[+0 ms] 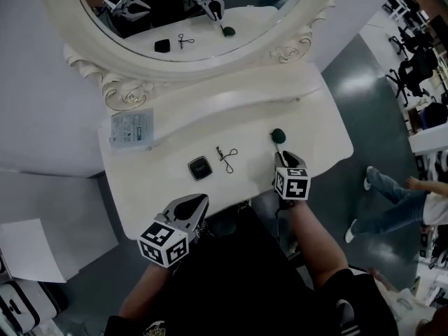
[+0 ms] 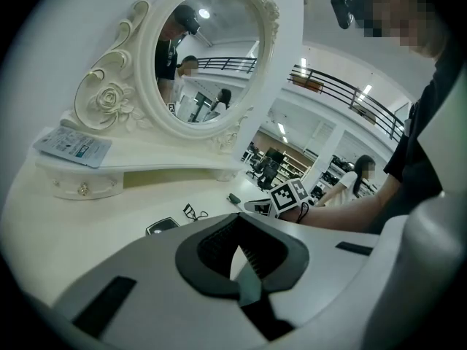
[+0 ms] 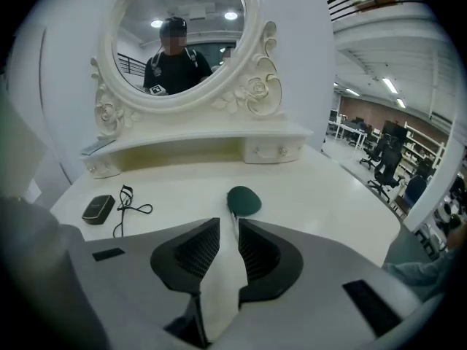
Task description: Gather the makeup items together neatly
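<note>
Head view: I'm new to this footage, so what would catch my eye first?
The big oval mirror in its carved white frame fills the top, above a white dresser. On it lie a black compact, an eyelash curler and a green-tipped brush, whose handle sits inside the open right claw.

Glossy cream table (image 1: pixel 315 142), thin metal eyelash curler (image 1: pixel 226 158); glossy black compact (image 1: pixel 199 167)

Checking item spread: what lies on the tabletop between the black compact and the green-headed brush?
The eyelash curler lies between the black compact and the green-headed brush, nearer the compact. The head view shows it plainly.
</note>
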A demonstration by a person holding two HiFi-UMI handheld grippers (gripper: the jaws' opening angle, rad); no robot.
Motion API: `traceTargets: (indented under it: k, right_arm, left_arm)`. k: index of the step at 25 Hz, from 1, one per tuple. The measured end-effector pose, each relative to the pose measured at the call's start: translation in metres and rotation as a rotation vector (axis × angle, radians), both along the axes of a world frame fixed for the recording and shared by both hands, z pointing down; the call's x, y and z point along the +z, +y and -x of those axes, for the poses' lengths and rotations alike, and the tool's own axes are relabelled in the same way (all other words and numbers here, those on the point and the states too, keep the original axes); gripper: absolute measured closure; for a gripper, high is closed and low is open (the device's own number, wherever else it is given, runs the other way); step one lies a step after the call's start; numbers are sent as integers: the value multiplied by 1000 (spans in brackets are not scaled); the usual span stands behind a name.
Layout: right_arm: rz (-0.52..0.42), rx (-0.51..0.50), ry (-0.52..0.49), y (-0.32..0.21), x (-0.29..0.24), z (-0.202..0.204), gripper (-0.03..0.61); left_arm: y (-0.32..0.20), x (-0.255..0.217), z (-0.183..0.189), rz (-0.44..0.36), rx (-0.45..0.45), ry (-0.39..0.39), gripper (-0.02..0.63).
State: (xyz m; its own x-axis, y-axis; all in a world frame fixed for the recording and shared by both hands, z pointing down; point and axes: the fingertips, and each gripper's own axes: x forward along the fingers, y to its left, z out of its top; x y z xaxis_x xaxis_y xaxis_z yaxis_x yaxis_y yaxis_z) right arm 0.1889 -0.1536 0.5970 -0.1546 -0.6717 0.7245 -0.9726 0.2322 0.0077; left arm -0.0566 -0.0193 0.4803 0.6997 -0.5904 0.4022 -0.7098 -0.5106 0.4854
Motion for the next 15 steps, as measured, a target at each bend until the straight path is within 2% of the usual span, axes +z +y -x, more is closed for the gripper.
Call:
traceTargets:
  k: [4, 15]
  right_arm:
    - [31, -24, 7, -10, 12, -12, 480]
    - [121, -164, 8, -22, 36, -3, 481]
  left_arm:
    - [-6, 1, -10, 8, -14, -5, 606]
    - [-20, 10, -30, 39, -63, -10, 606]
